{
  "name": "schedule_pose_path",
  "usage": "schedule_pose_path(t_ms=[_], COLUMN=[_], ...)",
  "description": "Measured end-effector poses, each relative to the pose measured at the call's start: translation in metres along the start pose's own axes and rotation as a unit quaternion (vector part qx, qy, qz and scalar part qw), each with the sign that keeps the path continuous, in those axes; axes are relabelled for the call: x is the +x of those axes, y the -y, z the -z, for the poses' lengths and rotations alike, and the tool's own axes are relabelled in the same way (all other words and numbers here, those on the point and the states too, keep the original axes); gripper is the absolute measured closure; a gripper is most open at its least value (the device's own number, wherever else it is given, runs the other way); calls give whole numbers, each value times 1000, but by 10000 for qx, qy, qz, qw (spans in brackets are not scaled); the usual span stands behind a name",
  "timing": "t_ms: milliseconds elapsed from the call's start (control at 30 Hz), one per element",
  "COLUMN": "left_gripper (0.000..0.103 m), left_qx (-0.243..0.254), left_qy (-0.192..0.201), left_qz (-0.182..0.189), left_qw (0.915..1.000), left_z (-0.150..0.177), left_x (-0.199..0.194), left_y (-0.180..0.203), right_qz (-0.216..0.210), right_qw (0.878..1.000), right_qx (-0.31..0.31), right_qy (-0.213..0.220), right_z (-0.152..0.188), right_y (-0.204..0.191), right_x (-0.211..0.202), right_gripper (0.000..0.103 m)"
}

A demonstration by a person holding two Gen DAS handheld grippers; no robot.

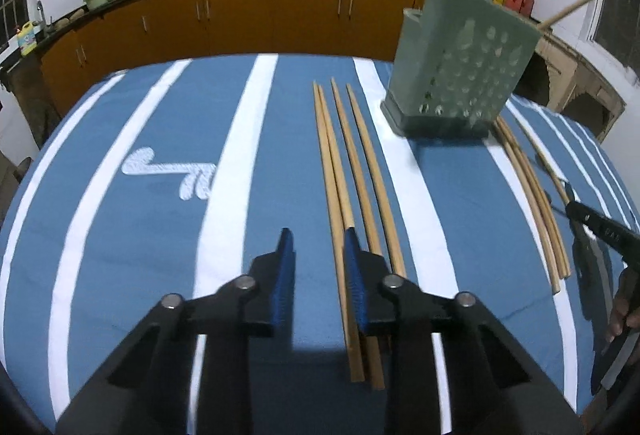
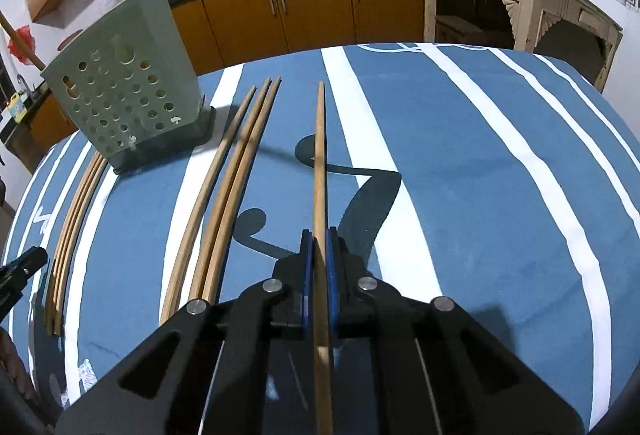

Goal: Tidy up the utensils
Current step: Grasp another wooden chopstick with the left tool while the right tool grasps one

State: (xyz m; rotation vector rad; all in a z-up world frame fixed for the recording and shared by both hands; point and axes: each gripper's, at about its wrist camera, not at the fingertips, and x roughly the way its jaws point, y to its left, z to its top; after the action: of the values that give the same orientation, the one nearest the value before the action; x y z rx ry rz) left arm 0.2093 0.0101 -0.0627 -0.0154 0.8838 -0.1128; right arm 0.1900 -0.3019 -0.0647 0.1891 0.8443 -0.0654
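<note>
Presently the right gripper point(image 2: 319, 235) is clamped on one chopstick point(image 2: 319, 155), which juts far ahead and, held near one end, may pivot or slip. Left gripper point(image 1: 318, 239) stands partly apart, nothing between its pads; its right pad overlaps the four sticks point(image 1: 352, 171) and could scatter them. Sticks are long, pale, tapered wood, lying parallel on the striped cloth point(image 1: 160, 115) beside the perforated green holder point(image 1: 460, 75).

Dim indoor lighting from above casts hard, dark shadows on the striped tablecloth point(image 2: 500, 163); fisheye distortion bends straight lines, with black vignetting at the corners.
</note>
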Motion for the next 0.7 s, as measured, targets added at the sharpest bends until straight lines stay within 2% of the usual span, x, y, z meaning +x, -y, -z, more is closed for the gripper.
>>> schedule_pose_path(t_ms=[200, 400, 433, 567, 700], left_gripper=[82, 92, 95, 95, 95], left_qx=[117, 174, 146, -37, -203], left_qy=[-74, -109, -105, -53, -33], left_qz=[20, -88, -106, -340, -418], left_qw=[9999, 9998, 9998, 9994, 9989], left_z=[0, -1, -3, -12, -18], left_x=[6, 12, 13, 18, 21], left_y=[7, 9, 7, -9, -26], right_qz=[-9, 20, 40, 135, 132], right_qw=[10000, 9999, 9998, 9999, 9999], right_qx=[0, -144, -182, -62, -2], right_qy=[-2, 8, 11, 50, 62], right_z=[1, 3, 3, 1, 1], right_y=[0, -3, -4, 2, 7], right_x=[0, -1, -1, -1, -1], right_gripper=[95, 95, 95, 95, 95])
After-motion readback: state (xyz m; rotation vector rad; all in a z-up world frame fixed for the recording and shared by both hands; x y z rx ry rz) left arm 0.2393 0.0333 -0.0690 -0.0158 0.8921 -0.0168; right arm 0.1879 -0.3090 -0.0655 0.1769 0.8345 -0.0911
